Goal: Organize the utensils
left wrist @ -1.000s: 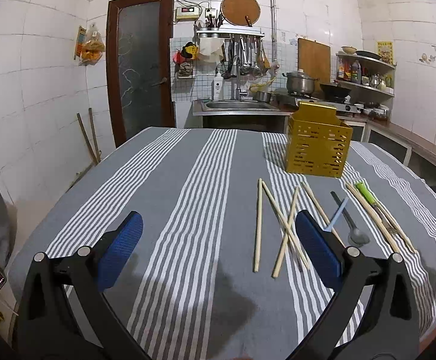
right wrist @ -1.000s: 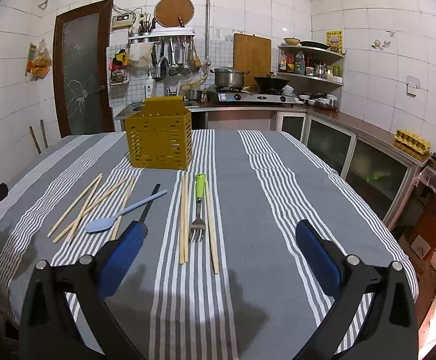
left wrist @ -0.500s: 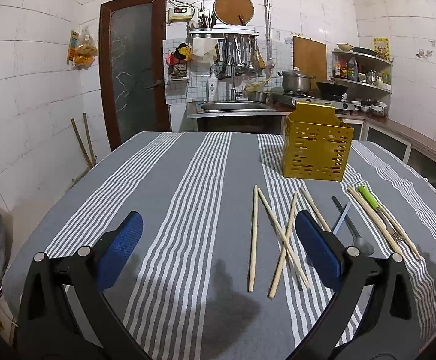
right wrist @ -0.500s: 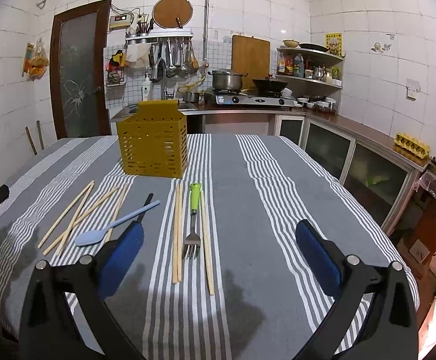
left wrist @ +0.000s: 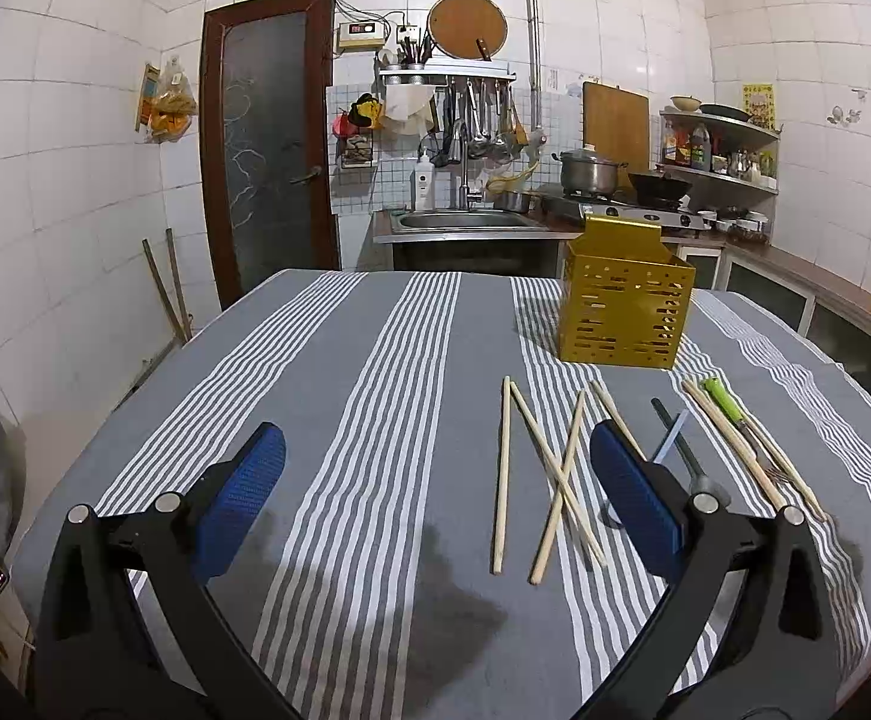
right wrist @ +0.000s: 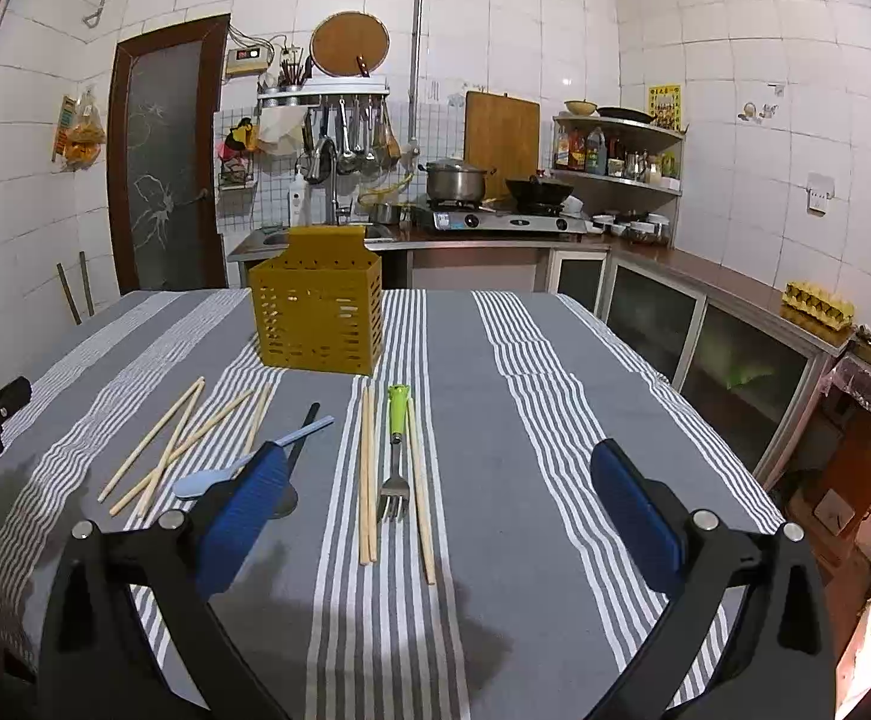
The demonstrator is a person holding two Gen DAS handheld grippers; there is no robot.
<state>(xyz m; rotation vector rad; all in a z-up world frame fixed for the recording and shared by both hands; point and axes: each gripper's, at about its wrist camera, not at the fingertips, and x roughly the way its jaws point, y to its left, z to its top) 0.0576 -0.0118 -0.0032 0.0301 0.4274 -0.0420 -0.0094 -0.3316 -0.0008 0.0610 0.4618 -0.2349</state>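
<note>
Above the striped tabletop [right wrist: 555,396], the left tool [left wrist: 435,495] and right tool [right wrist: 435,495] are hovering spread wide, gripping nothing; beyond, chopsticks [left wrist: 555,480], a green-handled fork [right wrist: 396,444] and spoons are lying before the yellow holder [right wrist: 318,315].

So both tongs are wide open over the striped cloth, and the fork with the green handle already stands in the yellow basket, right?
Not quite. The fork with the green handle lies flat on the striped cloth, between chopsticks, in front of the yellow basket; the right wrist view shows it. Both tongs, left and right, are indeed wide open.
</note>
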